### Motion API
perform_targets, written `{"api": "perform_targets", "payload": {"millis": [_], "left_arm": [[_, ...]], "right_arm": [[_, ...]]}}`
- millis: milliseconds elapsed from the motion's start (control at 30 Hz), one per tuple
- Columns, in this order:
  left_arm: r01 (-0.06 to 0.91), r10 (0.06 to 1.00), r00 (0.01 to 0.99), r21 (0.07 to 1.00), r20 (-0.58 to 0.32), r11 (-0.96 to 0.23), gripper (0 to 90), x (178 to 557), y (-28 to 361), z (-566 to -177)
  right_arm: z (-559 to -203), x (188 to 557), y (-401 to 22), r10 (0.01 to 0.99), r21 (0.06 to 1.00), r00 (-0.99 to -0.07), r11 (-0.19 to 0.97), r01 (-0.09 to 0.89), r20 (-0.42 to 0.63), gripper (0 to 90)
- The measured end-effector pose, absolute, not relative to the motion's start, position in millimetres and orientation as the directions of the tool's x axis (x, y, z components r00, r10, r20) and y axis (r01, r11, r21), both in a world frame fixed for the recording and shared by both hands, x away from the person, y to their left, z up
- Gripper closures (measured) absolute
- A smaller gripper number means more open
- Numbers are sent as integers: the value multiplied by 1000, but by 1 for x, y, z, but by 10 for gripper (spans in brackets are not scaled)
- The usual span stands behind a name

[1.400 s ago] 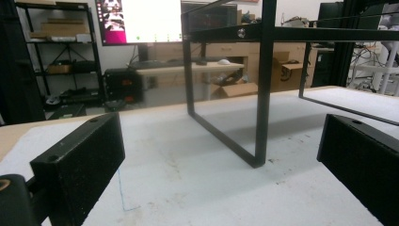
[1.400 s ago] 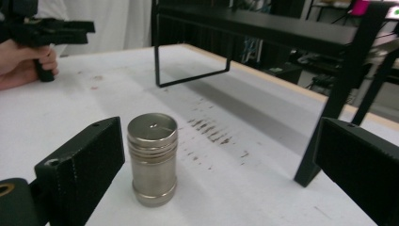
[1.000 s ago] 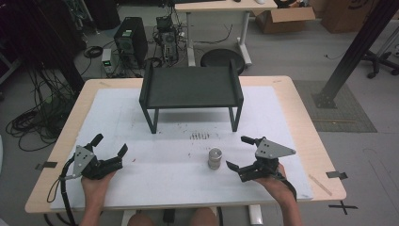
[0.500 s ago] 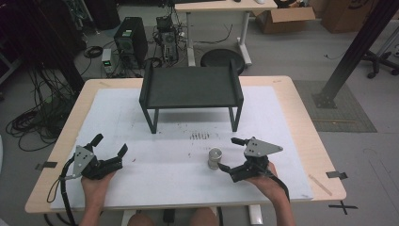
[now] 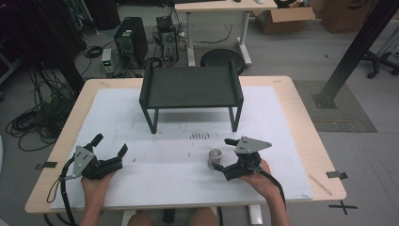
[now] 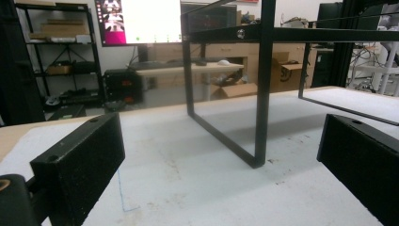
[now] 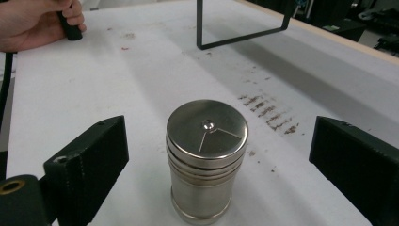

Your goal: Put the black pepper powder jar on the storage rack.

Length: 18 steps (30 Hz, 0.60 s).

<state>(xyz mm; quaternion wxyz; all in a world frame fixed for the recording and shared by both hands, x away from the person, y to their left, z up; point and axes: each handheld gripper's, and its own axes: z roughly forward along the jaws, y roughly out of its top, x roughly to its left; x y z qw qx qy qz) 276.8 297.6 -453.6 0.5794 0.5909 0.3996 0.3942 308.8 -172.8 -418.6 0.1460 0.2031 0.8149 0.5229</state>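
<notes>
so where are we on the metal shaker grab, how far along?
Done: the right gripper is lined up, jaws wide open on either side of the upright cylindrical steel shaker. In hand: nothing gripped yet, shaker standing on the white table mat. Left: close, lift, place. The left gripper rests open, facing the black metal shelf.

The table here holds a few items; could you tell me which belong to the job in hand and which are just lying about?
In the job:
- metal shaker, upright between the open jaws
- right gripper

Lying about:
- black rack
- left gripper, open, apart
- brown smudges
</notes>
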Motion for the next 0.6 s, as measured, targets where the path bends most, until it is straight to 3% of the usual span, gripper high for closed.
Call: {"api": "perform_targets", "payload": {"millis": [167,600], "left_arm": [[15,929,370,1000,3,-9,17,277,298,-454],[15,929,370,1000,4,-10,17,277,298,-454]], "right_arm": [[-422,310,-169,478,899,-878,394,191,-23,64],[-426,312,-162,454,878,-891,436,196,-26,196]]}}
